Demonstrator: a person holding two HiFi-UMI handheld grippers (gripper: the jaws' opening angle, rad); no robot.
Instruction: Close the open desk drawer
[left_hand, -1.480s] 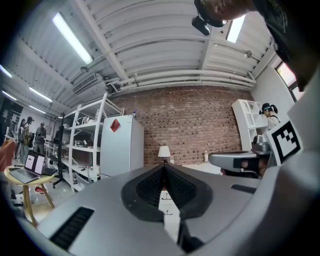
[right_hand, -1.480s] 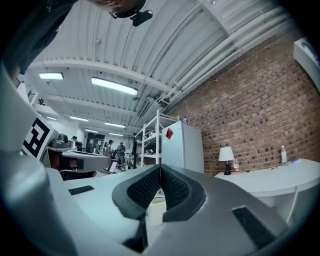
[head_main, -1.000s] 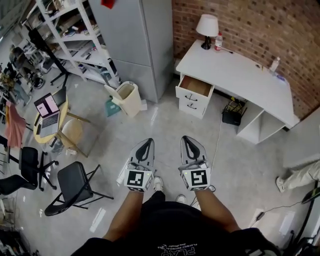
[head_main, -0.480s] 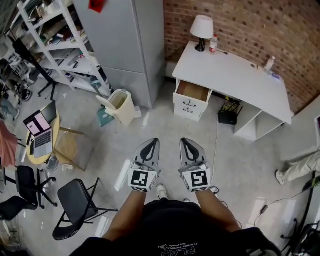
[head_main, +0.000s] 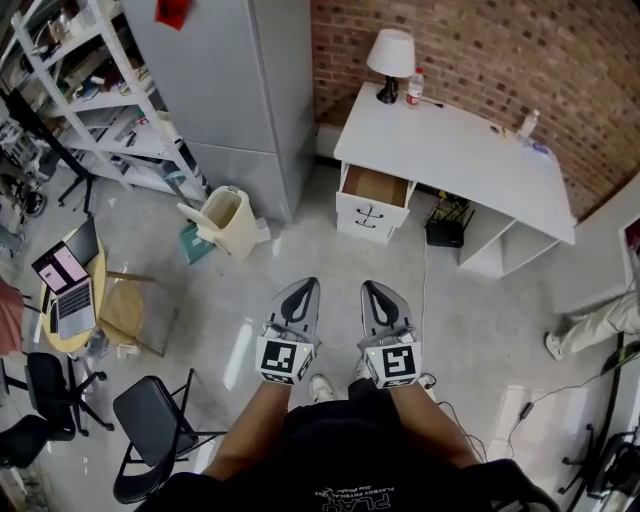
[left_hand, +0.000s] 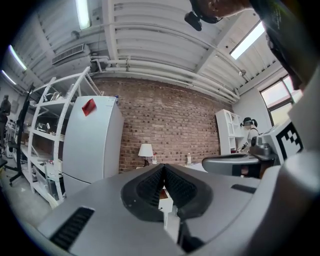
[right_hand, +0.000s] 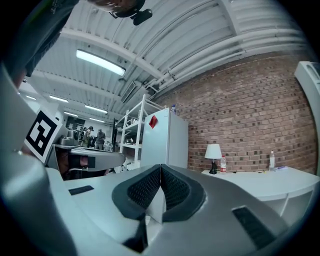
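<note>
A white desk (head_main: 470, 150) stands against the brick wall. Its top drawer (head_main: 373, 188) at the left end is pulled open, showing a brown inside; a second drawer front sits below it. Both grippers are held low in front of the person, well short of the desk. My left gripper (head_main: 302, 286) is shut with nothing in it, and my right gripper (head_main: 372, 288) is shut and empty too. In the left gripper view the shut jaws (left_hand: 163, 170) point toward the desk and lamp (left_hand: 146, 150). The right gripper view shows its jaws (right_hand: 160, 172) closed, desk (right_hand: 260, 177) to the right.
A lamp (head_main: 390, 57) and bottle (head_main: 416, 87) stand on the desk's left end. A grey cabinet (head_main: 230, 80), a beige bin (head_main: 222, 220), white shelving (head_main: 90, 90), a small table with a laptop (head_main: 65, 290) and black chairs (head_main: 150, 425) lie left. A black box (head_main: 443, 232) sits under the desk.
The person has walked toward the desk: desk and drawer have shifted left and slightly up in the head view. Both grippers stay shut, held side by side.
</note>
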